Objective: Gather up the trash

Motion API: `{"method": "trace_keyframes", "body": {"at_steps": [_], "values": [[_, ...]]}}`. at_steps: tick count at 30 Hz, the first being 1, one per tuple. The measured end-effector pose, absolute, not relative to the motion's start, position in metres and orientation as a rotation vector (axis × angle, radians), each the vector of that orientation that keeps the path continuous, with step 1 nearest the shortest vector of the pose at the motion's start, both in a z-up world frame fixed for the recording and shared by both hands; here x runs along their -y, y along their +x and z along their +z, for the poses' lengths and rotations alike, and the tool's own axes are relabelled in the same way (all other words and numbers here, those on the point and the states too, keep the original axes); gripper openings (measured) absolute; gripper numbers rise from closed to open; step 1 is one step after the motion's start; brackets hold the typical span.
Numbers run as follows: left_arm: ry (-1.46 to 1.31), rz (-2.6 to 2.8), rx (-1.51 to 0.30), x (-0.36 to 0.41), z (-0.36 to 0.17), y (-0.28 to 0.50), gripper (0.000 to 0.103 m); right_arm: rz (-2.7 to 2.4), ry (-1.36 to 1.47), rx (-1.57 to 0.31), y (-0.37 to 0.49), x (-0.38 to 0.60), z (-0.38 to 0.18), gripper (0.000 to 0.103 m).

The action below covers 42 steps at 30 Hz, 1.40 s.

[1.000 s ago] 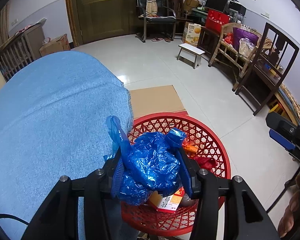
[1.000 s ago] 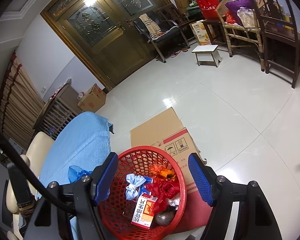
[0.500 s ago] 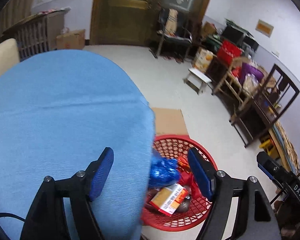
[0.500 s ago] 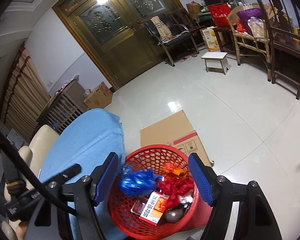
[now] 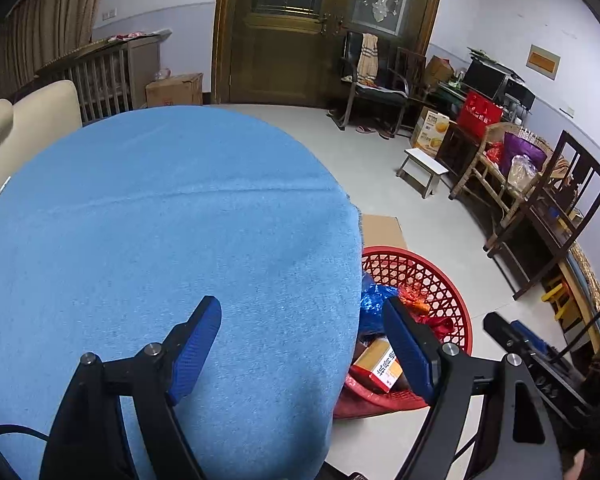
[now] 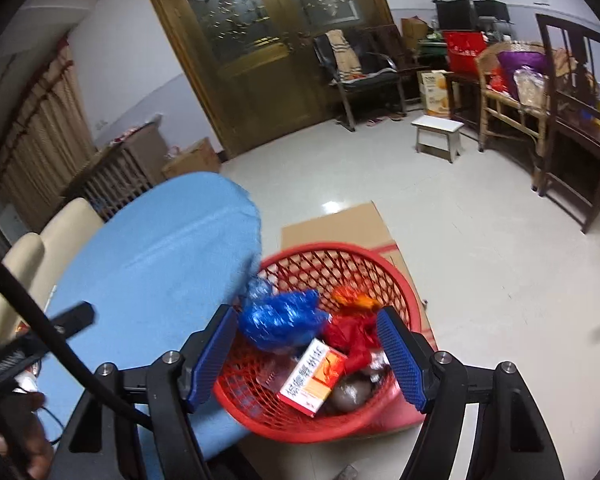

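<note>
Blue foil wad (image 6: 278, 322) is dropped in red basket (image 6: 400, 280); left gripper (image 5: 302, 344) fingers just spread, empty, above desk (image 5: 160, 220); right gripper (image 6: 306, 354) fingers spread, empty, nearer.

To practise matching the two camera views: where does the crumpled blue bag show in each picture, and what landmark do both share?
Left wrist: blue bag sits right of centre, low, half hidden behind the blue cloth's edge, inside the red basket.
Right wrist: blue bag lies just below centre, fully seen in the basket.
Shared landmark: the white stool.
</note>
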<state>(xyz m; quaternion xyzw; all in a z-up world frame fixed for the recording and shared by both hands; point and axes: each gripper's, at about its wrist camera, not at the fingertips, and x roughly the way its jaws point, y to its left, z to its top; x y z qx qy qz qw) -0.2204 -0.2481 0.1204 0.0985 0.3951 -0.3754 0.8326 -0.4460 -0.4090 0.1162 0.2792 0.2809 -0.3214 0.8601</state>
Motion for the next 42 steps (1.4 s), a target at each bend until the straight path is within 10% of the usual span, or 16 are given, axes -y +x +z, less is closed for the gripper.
{"method": "trace_keyframes", "body": {"at_steps": [42], "values": [[0.303,-0.861,-0.796,0.240,0.112,-0.234,0.085,-0.735,0.505,-0.709,-0.428,0.368,0.114,0.076]]}}
